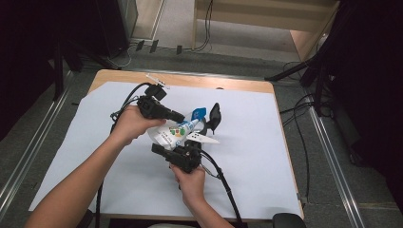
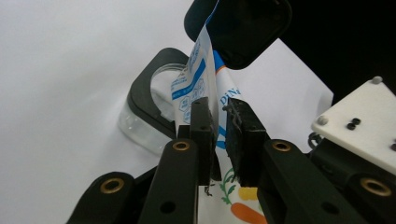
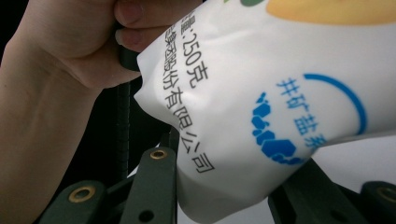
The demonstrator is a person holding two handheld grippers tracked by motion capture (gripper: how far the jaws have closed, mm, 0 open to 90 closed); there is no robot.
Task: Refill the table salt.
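A white salt bag (image 1: 172,133) with blue print and vegetable pictures hangs above the table between both grippers. My left gripper (image 1: 183,118) reaches in from the left; in the left gripper view (image 2: 219,126) its jaws stand slightly apart with the bag's thin top strip (image 2: 205,70) running up between the pads, not pinched from both sides. My right gripper (image 1: 167,145) comes from below. In the right gripper view (image 3: 229,186) its jaws squeeze the bulging body of the bag (image 3: 261,93). The other hand (image 3: 60,51) shows close behind the bag.
A clear container with a black rim (image 2: 144,107) lies on the white table sheet (image 1: 247,156) just beyond the bag. A dark rounded object (image 1: 215,116) stands by the bag's top corner. Cables trail from both grippers toward the near edge.
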